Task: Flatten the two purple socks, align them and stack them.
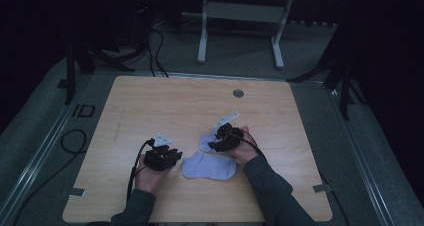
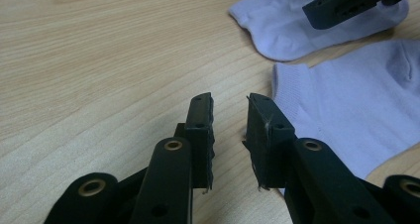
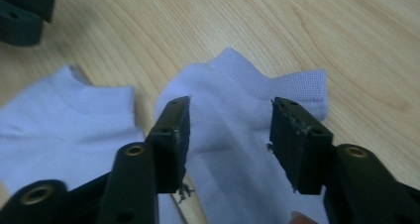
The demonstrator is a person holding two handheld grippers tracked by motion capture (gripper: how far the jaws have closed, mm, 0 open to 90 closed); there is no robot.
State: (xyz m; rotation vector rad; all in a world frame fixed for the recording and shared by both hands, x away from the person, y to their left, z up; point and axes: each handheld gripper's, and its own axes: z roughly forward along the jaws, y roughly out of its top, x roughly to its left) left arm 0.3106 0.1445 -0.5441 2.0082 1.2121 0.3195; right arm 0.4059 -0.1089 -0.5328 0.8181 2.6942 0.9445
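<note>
Socks, two of them, pale lavender-white, lying flat on the wooden worktop (image 1: pixel 150 106) toward the person's side. The near sock (image 1: pixel 209 166) sits between the two hands, and the far sock (image 1: pixel 206 141) is just behind it, partly under the right hand-held gripper (image 1: pixel 218 142). From the high view they look like they're just beside each other, maybe touching at one edge, can't really tell.

Right hand-held gripper is poised over the far sock with its jaws spread fairly wide, one on each side of the sock's cuff end. In the right gripper view the cuff (image 3: pixel 292 85) shows ribbed between the jaws, and nothing is pinched. Whether the tips actually touch the fabric is hard to say.

Left hand-held gripper (image 1: pixel 171 156) is low over bare wood just left of the near sock. Its jaws are only a narrow gap apart with nothing in between. In the left gripper view the right-side jaw sits right at the sock's edge (image 2: pixel 285 85), overlapping it from that angle.

Both of the person's hands come in from the bottom in dark sleeves (image 1: pixel 272 188), with black cables (image 1: pixel 132 173) trailing back off the grippers. Room's pretty dim beyond the worktop.
</note>
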